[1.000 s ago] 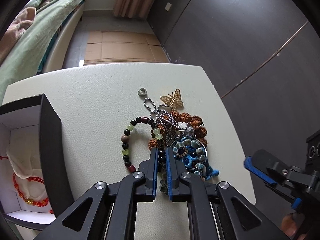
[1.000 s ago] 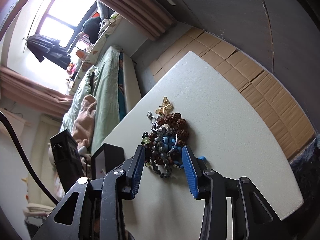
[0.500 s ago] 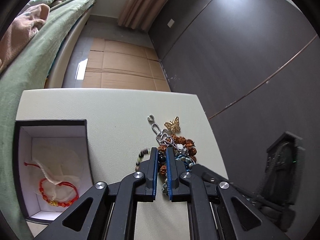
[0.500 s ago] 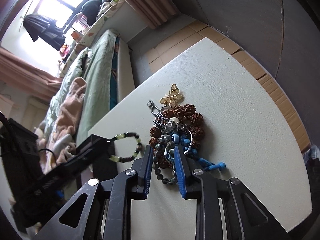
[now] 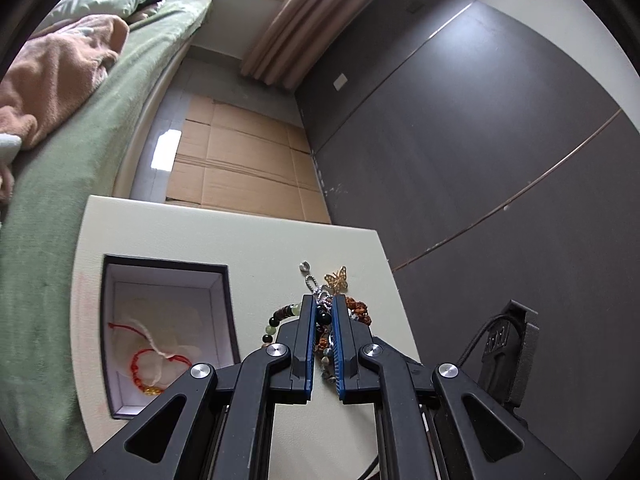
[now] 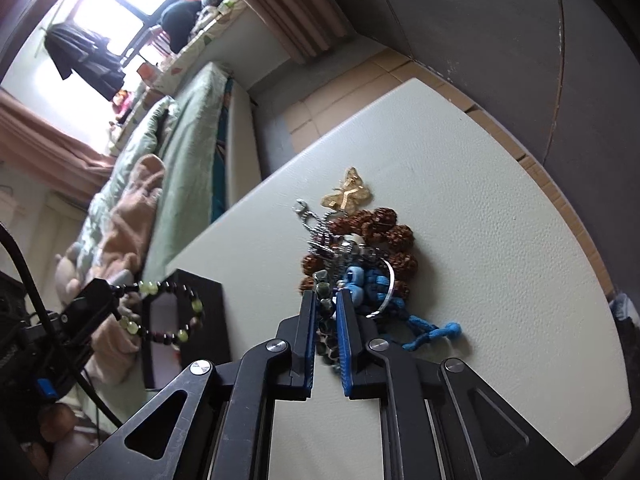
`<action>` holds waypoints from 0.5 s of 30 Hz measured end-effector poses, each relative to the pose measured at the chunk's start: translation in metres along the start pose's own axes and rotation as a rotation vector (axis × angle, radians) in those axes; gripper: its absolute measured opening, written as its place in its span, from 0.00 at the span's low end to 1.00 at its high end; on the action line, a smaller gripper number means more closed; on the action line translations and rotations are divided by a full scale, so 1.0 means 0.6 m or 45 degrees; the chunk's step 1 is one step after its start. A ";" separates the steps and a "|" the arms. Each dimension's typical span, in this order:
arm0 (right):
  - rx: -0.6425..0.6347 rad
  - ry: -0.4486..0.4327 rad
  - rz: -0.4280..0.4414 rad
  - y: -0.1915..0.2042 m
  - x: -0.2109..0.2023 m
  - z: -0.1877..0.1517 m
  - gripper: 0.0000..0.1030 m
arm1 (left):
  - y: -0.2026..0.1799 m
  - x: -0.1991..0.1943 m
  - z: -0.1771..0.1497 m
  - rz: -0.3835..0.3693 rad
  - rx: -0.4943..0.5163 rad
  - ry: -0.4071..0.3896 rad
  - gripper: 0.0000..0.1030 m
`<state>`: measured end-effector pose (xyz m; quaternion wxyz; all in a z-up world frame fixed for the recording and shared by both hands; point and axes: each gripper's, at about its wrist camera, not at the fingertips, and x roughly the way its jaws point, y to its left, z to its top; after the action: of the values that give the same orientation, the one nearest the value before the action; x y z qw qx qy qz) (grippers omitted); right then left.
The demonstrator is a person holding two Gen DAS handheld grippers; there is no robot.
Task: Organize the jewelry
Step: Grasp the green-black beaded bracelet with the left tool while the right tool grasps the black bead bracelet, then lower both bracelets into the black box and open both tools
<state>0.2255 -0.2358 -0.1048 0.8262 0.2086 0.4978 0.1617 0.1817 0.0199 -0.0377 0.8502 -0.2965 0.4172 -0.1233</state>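
The left gripper [image 5: 321,318] is clamped on a beaded bracelet [image 6: 168,312], which hangs in the air above the open box [image 5: 168,272] on the table [image 6: 500,240]. The right gripper [image 6: 324,312] is closed on a strand of dark green beads [image 6: 325,304] at the near edge of the jewelry pile [image 6: 360,248], beside a gold butterfly [image 6: 347,196].

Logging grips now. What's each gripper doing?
Left gripper: shut on the bead bracelet, lifted.
Right gripper: shut on the grey bead strand in the pile.
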 end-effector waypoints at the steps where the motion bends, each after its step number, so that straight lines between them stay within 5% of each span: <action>1: -0.002 -0.011 0.018 0.003 -0.003 -0.001 0.11 | 0.004 -0.010 0.001 -0.002 -0.003 -0.011 0.08; 15: -0.073 -0.112 0.250 0.081 -0.024 -0.034 0.11 | 0.053 -0.075 -0.006 0.047 -0.060 -0.108 0.08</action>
<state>0.1979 -0.1972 -0.0782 0.8331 0.2395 0.4332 0.2467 0.1495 0.0642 -0.0301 0.8622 -0.3135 0.3887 -0.0850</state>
